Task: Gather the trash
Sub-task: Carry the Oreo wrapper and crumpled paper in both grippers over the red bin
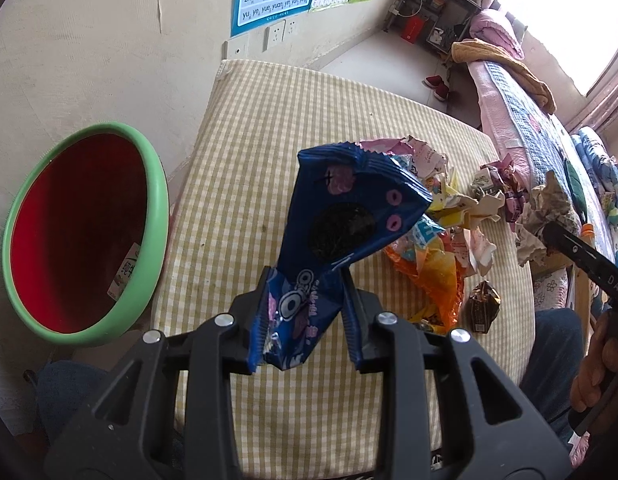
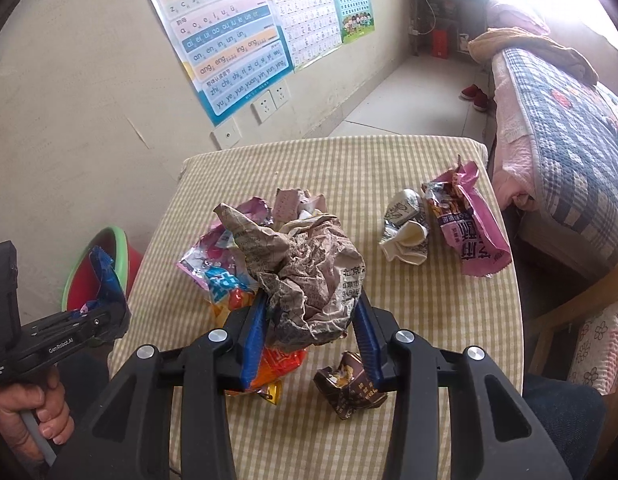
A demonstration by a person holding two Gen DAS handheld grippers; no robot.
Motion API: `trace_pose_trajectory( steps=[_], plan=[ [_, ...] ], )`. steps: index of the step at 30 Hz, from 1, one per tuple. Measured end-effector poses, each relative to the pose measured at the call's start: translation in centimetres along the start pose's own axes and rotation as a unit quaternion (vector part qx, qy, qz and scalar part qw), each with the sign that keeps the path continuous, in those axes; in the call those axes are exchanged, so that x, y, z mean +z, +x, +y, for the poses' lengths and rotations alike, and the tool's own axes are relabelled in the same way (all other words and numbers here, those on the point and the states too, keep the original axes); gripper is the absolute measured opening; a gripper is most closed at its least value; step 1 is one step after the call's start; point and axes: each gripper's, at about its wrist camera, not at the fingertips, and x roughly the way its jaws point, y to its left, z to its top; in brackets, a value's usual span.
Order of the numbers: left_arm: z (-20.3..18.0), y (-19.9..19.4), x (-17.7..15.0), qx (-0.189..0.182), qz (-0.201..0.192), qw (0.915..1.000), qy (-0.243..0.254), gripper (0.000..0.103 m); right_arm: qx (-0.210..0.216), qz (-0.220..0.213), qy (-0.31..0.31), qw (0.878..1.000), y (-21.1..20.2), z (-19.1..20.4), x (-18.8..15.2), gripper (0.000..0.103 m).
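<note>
Between the fingers of the left gripper (image 1: 305,300) a blue snack wrapper (image 1: 337,216) stands pinched by its lower end, its crumpled top rising above the jaws. Left of that gripper and lower than the tabletop sits a bin (image 1: 85,236) with a green rim and red inside; a small carton or label seems to lie against its inner wall, though the fisheye blurs it. Ahead and to the right of the left gripper, loose trash is heaped on the checked table (image 1: 269,128).

The right gripper (image 2: 313,320) is clamped on a ball of crumpled newspaper (image 2: 309,268), its blue-padded fingers (image 2: 255,332) pressing in from both sides. Beneath and just behind the paper lies a pile of bright wrappers (image 2: 225,272), pink, blue and orange. Just right of the right-hand finger lies a squashed brown carton (image 2: 349,388) on the cloth. Farther ahead and to the right, a crushed paper cup (image 2: 405,232) lies beside a pink snack bag (image 2: 465,224). Beyond the table's right edge stands a bed with a patchwork quilt (image 2: 569,140).
</note>
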Motion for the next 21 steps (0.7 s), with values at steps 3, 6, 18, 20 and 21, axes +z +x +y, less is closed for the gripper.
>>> trace_pose_trajectory(
  steps=[3,6,18,20,21],
  plan=[
    [0.8,-0.6,0.1,0.0,-0.007,0.9999,-0.008,0.03,0.006,-0.003,-0.019,1.0,0.0,1.7,0.4,0.039],
    [1.8,-1.2,0.1,0.001,-0.014,0.9998,-0.017,0.03,0.014,-0.003,-0.034,0.999,0.2,3.4,0.8,0.039],
    [8.0,-4.0,-0.3,0.02,-0.039,0.9963,-0.074,0.03,0.056,0.001,-0.105,0.993,1.9,11.8,2.1,0.039],
    [9.1,-4.4,-0.5,0.023,-0.043,0.9953,-0.084,0.03,0.063,0.002,-0.119,0.991,2.3,13.4,2.2,0.039],
    [9.7,-4.6,-0.6,0.025,-0.045,0.9947,-0.089,0.03,0.066,0.003,-0.126,0.99,2.6,14.2,2.3,0.039]
  ],
)
